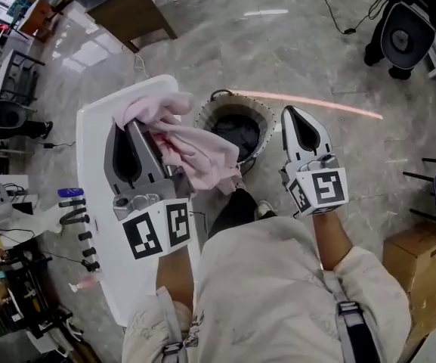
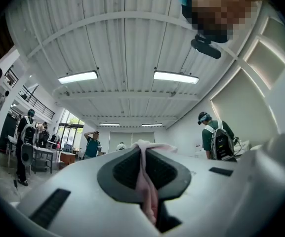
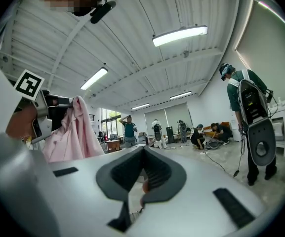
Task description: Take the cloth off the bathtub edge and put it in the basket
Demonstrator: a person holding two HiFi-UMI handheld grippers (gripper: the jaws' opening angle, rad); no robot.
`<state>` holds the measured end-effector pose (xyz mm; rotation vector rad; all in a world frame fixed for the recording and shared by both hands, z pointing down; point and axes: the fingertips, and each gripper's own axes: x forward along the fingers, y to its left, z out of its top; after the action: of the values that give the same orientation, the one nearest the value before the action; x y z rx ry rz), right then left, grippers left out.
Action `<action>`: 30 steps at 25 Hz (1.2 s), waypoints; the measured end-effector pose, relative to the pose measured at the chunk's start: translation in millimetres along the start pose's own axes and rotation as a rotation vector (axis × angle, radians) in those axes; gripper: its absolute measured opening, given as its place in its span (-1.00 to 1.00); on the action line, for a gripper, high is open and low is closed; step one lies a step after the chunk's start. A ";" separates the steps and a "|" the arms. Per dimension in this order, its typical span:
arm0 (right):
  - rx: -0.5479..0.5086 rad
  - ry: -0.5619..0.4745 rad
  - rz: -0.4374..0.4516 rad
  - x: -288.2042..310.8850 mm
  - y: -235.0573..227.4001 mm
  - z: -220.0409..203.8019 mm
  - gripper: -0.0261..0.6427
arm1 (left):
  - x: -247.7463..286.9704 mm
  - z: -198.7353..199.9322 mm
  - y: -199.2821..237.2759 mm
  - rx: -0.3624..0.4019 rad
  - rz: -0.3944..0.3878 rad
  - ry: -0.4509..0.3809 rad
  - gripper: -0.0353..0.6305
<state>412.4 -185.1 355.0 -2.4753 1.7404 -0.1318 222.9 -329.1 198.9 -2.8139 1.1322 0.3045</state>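
Note:
In the head view my left gripper [image 1: 130, 122] is shut on a pink cloth [image 1: 196, 154]. The cloth is lifted off the white bathtub edge [image 1: 95, 131] and drapes to the right, over the near left rim of the round basket [image 1: 212, 109]. The left gripper view points up at the ceiling and shows the cloth [image 2: 147, 191] pinched between the closed jaws of my left gripper [image 2: 144, 150]. My right gripper [image 1: 290, 112] hovers just right of the basket, shut and empty. Its own view shows the right gripper [image 3: 143, 150] closed, with the hanging cloth [image 3: 70, 132] off to the left.
The basket holds dark fabric [image 1: 236, 133]. Small bottles and black items [image 1: 76, 210] line the tub's left ledge. A cardboard box [image 1: 422, 259] sits at the right, a brown table [image 1: 131, 10] at the back. Several people stand around the room in the gripper views.

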 end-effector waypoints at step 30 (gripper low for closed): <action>-0.083 -0.002 -0.195 118.3 5.0 31.7 -0.96 | 157.9 82.0 33.0 -0.203 -0.303 -0.208 -0.83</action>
<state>452.0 -296.8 323.6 -2.7006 1.5299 -0.0746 299.0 -446.4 84.0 -2.9799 0.6547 0.6980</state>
